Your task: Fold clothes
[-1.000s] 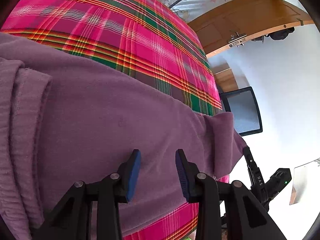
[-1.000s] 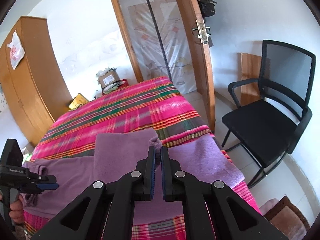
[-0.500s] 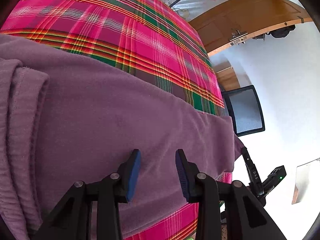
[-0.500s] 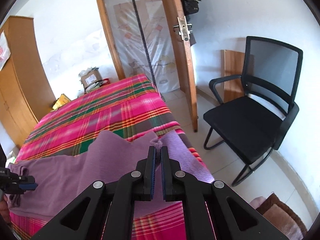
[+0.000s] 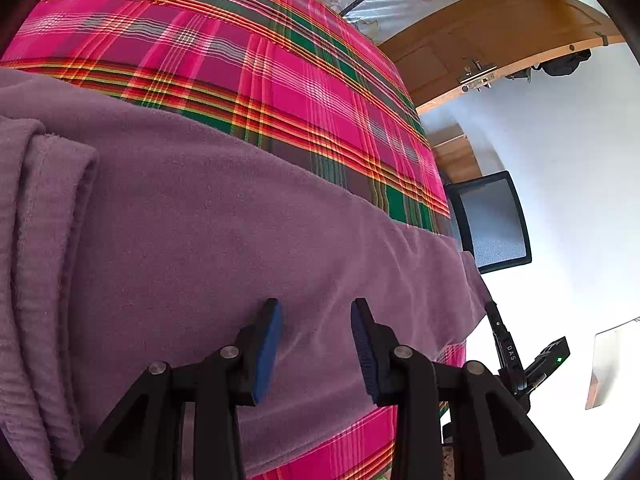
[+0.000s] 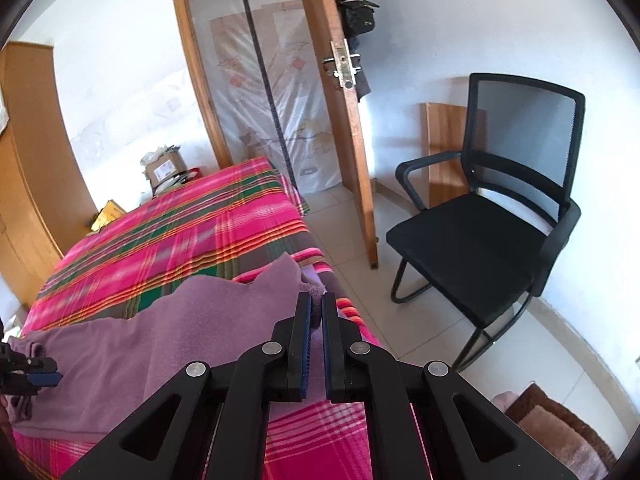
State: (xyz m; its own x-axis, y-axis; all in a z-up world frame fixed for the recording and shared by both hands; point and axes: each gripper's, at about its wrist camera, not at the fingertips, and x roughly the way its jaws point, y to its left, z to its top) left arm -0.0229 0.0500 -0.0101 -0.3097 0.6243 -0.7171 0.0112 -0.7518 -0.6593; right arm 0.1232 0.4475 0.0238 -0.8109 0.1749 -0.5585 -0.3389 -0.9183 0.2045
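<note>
The right claw (image 6: 317,304), clenched on an edge of the purple garment (image 5: 208,248), draws it out along the bed's near edge; the left claw (image 5: 316,312) hovers released just above the cloth. The garment lies spread with one rolled side, so folding seems barely begun. Beyond: the plaid bedspread (image 6: 192,232), a black chair (image 6: 488,232), an open wooden door (image 6: 348,128).

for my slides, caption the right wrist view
Right gripper pinching the purple garment above a plaid bed.
</note>
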